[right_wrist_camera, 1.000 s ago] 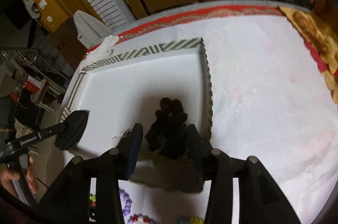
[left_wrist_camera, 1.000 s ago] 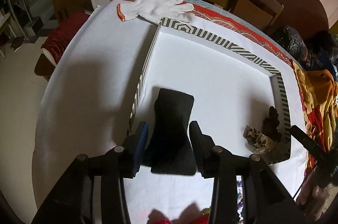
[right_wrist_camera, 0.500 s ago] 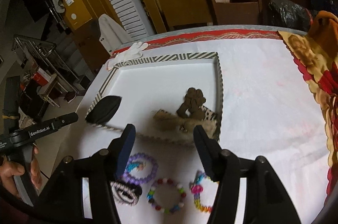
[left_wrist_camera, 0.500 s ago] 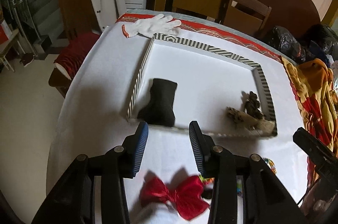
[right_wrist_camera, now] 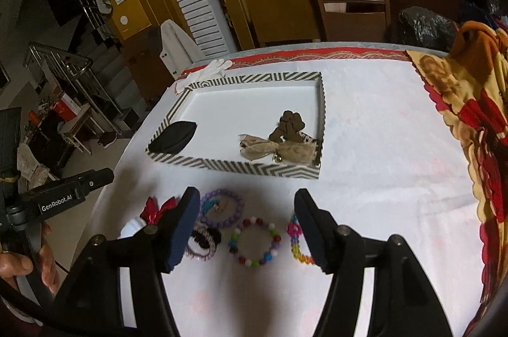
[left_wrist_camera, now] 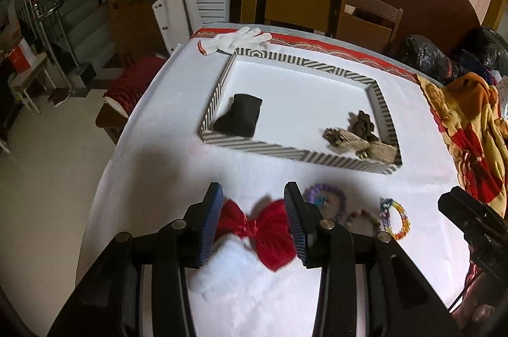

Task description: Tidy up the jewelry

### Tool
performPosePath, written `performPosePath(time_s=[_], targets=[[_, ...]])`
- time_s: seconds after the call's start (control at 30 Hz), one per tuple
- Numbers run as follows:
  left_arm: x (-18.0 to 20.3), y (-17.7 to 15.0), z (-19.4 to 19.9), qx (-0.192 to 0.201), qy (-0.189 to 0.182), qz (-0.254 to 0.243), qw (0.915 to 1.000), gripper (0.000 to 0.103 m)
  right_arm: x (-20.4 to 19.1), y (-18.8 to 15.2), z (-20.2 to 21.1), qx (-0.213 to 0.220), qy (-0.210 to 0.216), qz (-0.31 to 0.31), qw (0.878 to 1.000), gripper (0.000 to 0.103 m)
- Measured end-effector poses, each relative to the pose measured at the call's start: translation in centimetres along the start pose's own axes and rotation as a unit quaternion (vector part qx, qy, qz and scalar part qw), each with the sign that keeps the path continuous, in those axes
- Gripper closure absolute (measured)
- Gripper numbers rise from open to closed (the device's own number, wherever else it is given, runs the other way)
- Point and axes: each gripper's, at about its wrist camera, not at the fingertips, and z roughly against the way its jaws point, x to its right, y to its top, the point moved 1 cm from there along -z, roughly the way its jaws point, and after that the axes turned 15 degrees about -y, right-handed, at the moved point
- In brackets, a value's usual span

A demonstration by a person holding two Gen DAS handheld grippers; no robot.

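Hovering over the bracelets (right_wrist_camera: 255,242), both grippers empty: left gripper (left_wrist_camera: 253,218) jaws apart, right gripper (right_wrist_camera: 247,229) jaws opening.

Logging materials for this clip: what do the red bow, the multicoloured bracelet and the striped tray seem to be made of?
Red bow: fabric, likely satin, judging by its shiny folds and pinched centre. Multicoloured bracelet: round glossy beads, probably plastic, with small highlights on each. Striped tray: seemingly printed cardboard, with thin straight walls, matte chevron stripes and a plain white floor.
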Motion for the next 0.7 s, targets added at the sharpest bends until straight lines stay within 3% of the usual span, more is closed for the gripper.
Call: performPosePath(time_s=[0.7], targets=[[2.3,-4.8,4.6,0.019,0.007,-0.008,0.9998,0.054,0.0,-3.6,5.4,0.013,0.012,0.03,0.999,0.034]])
